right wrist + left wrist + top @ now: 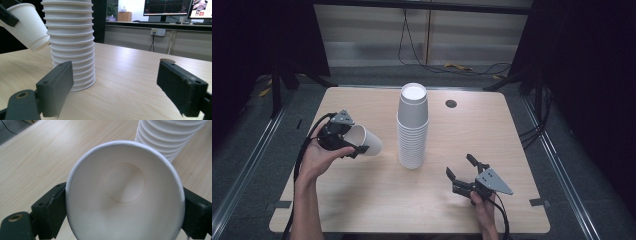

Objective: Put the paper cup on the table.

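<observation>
The top of the cup stack (71, 45) is cut off by the upper edge in the right gripper view. The held cup (125, 192) is cropped below in the left gripper view.

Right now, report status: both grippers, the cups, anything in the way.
Left gripper shut on a single paper cup, held tilted off the table. Right gripper open, empty. Cup stack upright mid-table. Nothing in the way.
</observation>
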`<state>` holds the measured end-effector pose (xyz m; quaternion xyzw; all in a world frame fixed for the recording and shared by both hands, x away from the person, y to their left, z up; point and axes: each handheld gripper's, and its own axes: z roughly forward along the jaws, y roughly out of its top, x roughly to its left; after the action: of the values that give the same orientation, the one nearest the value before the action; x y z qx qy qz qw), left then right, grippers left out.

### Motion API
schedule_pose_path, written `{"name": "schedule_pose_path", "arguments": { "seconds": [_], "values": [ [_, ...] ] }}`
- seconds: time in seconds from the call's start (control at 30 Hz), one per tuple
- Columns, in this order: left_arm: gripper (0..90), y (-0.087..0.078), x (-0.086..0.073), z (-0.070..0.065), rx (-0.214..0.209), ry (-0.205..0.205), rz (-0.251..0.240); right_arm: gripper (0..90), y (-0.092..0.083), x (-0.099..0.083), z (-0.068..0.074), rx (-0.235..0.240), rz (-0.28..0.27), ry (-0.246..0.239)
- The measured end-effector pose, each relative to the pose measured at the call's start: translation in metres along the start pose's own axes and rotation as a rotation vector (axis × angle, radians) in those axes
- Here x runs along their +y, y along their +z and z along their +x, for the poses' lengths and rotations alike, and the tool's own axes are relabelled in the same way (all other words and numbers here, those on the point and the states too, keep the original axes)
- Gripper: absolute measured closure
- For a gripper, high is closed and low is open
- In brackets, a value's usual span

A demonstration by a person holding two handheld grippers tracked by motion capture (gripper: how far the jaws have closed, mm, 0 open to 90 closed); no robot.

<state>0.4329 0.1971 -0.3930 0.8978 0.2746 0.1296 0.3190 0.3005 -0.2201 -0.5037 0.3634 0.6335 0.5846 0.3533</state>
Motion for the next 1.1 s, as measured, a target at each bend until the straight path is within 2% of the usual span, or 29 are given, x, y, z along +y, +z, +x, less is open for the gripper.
{"name": "schedule_pose_path", "arguments": {
  "seconds": [0.07,0.13,0.23,0.3,0.37,0.43,0.47,0.57,0.63,0.67,0.7,0.77,0.83,0.9,0.93,0.97,1.0,1.07,1.1],
  "values": [
    [10.1,0.006,0.003,-0.001,0.016,0.01,0.035,14.0,0.0,0.0,0.0,-0.001,-0.001,0.001],
    [10.1,0.011,0.005,0.001,-0.002,0.03,0.061,14.2,0.0,0.0,0.0,-0.005,0.002,0.004],
    [10.1,0.02,0.006,0.003,0.017,0.03,0.097,14.3,0.0,0.0,0.0,-0.003,0.002,0.004],
    [10.1,0.022,0.008,0.005,0.007,0.031,0.111,14.4,0.0,0.0,0.0,-0.002,0.004,0.005],
    [9.9,0.024,0.009,0.005,0.016,0.023,0.126,14.4,0.0,0.0,0.0,-0.002,0.001,0.003],
    [9.3,0.025,0.013,0.005,0.027,0.034,0.19,14.4,0.0,0.0,0.0,-0.004,0.001,0.002],
    [9.3,0.027,0.014,0.004,0.029,0.035,0.201,14.4,0.0,0.0,0.0,-0.001,-0.002,-0.002],
    [9.1,0.032,0.017,0.006,0.009,0.046,0.241,14.3,0.0,0.0,0.0,-0.003,0.0,0.001],
    [9.0,0.038,0.016,0.004,0.007,0.027,0.241,14.3,0.0,0.0,0.0,-0.001,-0.002,0.0],
    [8.9,0.04,0.017,0.005,0.007,0.047,0.261,14.3,0.0,0.0,0.0,0.001,-0.001,-0.002],
    [8.8,0.041,0.016,0.004,0.019,0.041,0.255,14.3,0.0,0.0,0.0,0.001,0.0,-0.001],
    [8.5,0.043,0.017,0.005,0.022,0.049,0.273,14.4,-0.001,0.0,0.0,0.006,0.004,0.005],
    [7.8,0.046,0.015,0.005,0.023,0.039,0.265,14.4,-0.001,0.0,0.0,0.007,0.003,0.005],
    [7.4,0.047,0.016,0.005,0.03,0.046,0.252,14.4,-0.001,0.0,0.0,0.005,0.003,0.004],
    [7.2,0.049,0.015,0.002,0.032,0.034,0.232,14.4,-0.001,0.0,0.0,0.005,0.003,0.004],
    [7.0,0.049,0.016,0.003,0.03,0.053,0.233,14.4,-0.001,0.0,0.0,0.006,0.003,0.004],
    [6.7,0.051,0.016,0.003,0.031,0.045,0.217,14.3,-0.001,0.0,0.0,0.007,0.005,0.006],
    [6.3,0.054,0.014,0.004,0.017,0.032,0.191,14.4,-0.001,0.0,0.0,0.006,0.005,0.005],
    [6.1,0.055,0.014,0.005,0.014,0.04,0.191,14.3,-0.001,0.0,0.0,0.005,0.003,0.004]
  ]
}}
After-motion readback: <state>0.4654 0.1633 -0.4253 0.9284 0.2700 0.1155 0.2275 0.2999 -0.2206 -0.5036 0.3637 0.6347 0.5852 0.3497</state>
